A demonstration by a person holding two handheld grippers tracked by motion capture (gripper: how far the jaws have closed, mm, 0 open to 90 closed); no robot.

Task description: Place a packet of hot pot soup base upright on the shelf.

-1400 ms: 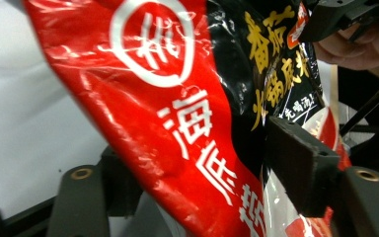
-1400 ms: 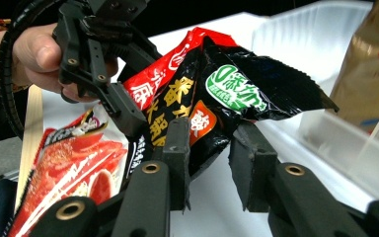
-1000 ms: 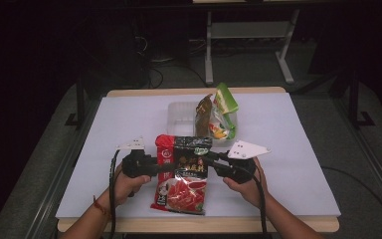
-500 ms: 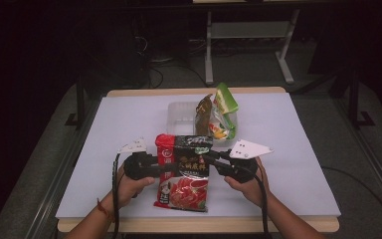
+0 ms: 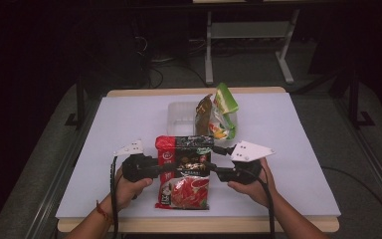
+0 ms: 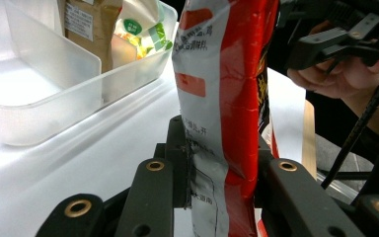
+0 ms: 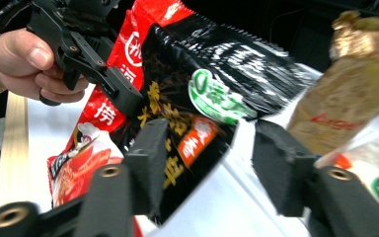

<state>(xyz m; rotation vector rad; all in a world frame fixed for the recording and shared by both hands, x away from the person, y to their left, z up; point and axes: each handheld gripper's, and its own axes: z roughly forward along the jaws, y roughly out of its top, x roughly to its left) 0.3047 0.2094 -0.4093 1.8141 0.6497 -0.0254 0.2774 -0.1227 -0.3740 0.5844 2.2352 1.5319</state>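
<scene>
- The left gripper (image 5: pixel 165 168) is clamped on the left edge of the red pouch (image 5: pixel 184 172); in the left gripper view its black jaws squeeze the pouch's (image 6: pixel 227 113) seam from both sides, having just closed further.
- The right gripper (image 5: pixel 210 163) is let go: in the right gripper view the pouch's (image 7: pixel 187 108) black edge lies between its parted jaws, which have just been opening.
- The pouch hangs over the table (image 5: pixel 298 149) near its 6 o'clock edge, long axis running 12 to 6, black band toward 12.
- At 12 o'clock from the pouch stands a clear bin (image 5: pixel 181 113) holding snack bags (image 5: pixel 218 110).
</scene>
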